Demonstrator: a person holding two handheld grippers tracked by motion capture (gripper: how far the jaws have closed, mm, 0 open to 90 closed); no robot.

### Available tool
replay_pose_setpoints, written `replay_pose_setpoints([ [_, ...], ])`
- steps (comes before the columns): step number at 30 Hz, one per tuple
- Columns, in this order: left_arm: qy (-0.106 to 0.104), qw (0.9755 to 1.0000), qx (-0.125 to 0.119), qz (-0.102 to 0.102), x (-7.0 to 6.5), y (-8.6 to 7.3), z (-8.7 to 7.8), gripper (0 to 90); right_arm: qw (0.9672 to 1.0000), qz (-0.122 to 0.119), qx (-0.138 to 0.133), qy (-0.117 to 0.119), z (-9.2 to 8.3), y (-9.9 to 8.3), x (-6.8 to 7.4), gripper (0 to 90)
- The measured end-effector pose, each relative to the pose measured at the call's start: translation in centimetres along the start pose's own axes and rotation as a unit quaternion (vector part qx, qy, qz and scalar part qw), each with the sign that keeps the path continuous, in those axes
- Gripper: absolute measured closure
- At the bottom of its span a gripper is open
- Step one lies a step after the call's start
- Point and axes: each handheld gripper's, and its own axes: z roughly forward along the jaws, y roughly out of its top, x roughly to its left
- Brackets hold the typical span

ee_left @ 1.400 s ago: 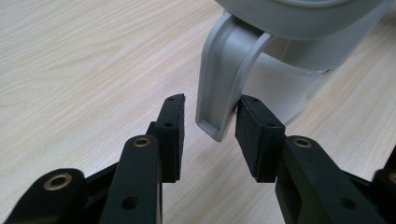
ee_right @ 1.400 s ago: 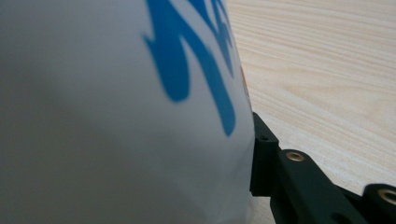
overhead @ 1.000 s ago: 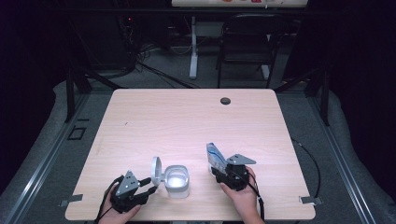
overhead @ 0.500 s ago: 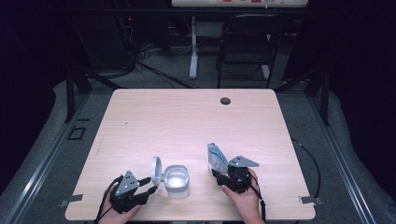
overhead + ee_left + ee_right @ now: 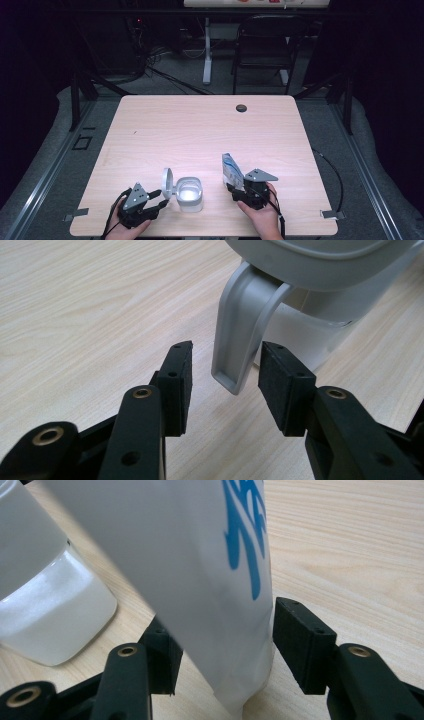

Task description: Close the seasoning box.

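Note:
A white container (image 5: 189,194) stands near the table's front edge with its round flip lid (image 5: 167,182) swung up on the left. In the left gripper view the lid's grey strap (image 5: 240,335) hangs between the pads of my left gripper (image 5: 225,377), touching neither. Those jaws have just been opening, and the left gripper (image 5: 160,198) sits just left of the lid. To the right, a white pouch with blue print (image 5: 231,170) leans leftward. My right gripper (image 5: 227,640) straddles its lower part. Its jaws have just been opening, and the right pad (image 5: 300,640) is just clear of the pouch.
The light wooden table (image 5: 200,135) has a round cable hole (image 5: 241,107) near its far edge. A dark chair (image 5: 262,45) and a desk leg stand on the floor beyond. The container (image 5: 45,610) stands close to the left of the pouch.
The right gripper and the pouch have shifted slightly toward the table's front edge. The left gripper, the container and its lid have stayed in place.

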Motion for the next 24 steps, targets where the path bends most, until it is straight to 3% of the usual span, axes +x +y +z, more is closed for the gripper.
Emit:
replay_pose_setpoints([
  [15,-0.003,1.0,-0.001,-0.002,0.2,0.0,-0.3,57.8,0.9999,-0.009,0.0,0.006,-1.1,-0.5,0.4,46.8],
  [24,-0.006,0.9998,-0.015,-0.007,0.2,0.2,-0.9,59.0,0.9999,-0.007,-0.008,0.008,-2.1,-0.9,0.4,46.8],
])
